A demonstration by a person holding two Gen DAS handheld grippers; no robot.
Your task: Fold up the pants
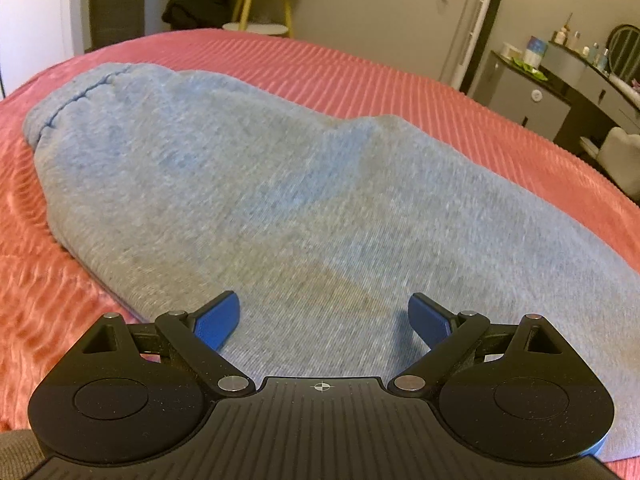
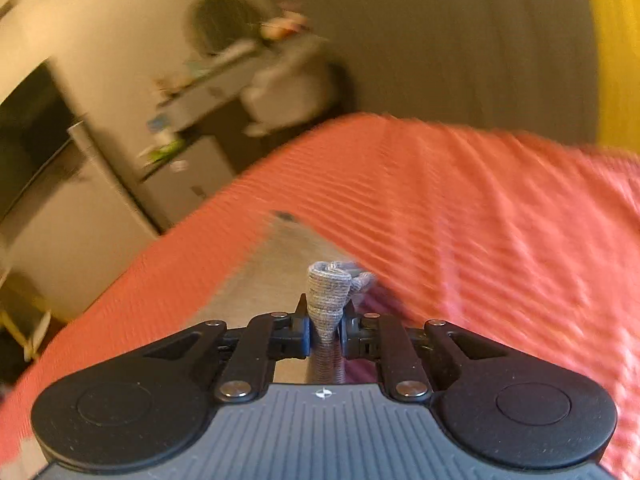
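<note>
Grey sweatpants (image 1: 248, 184) lie on a coral ribbed bedspread (image 1: 360, 72), with the gathered waistband (image 1: 76, 96) at the far left. My left gripper (image 1: 324, 320) is open, its blue fingertips (image 1: 222, 320) spread just above the grey cloth and holding nothing. In the right wrist view my right gripper (image 2: 326, 320) is shut on a bunched fold of the grey pants (image 2: 328, 292), which sticks up between the jaws. More grey cloth (image 2: 272, 276) trails away below it over the bedspread (image 2: 480, 240). That view is blurred by motion.
A yellow-legged side table (image 1: 260, 0) and a dark bundle (image 1: 200, 4) stand beyond the bed's far edge. A grey cabinet and dresser with bottles (image 1: 560, 76) stand at the right. A white tower fan (image 1: 476, 28) stands by the wall.
</note>
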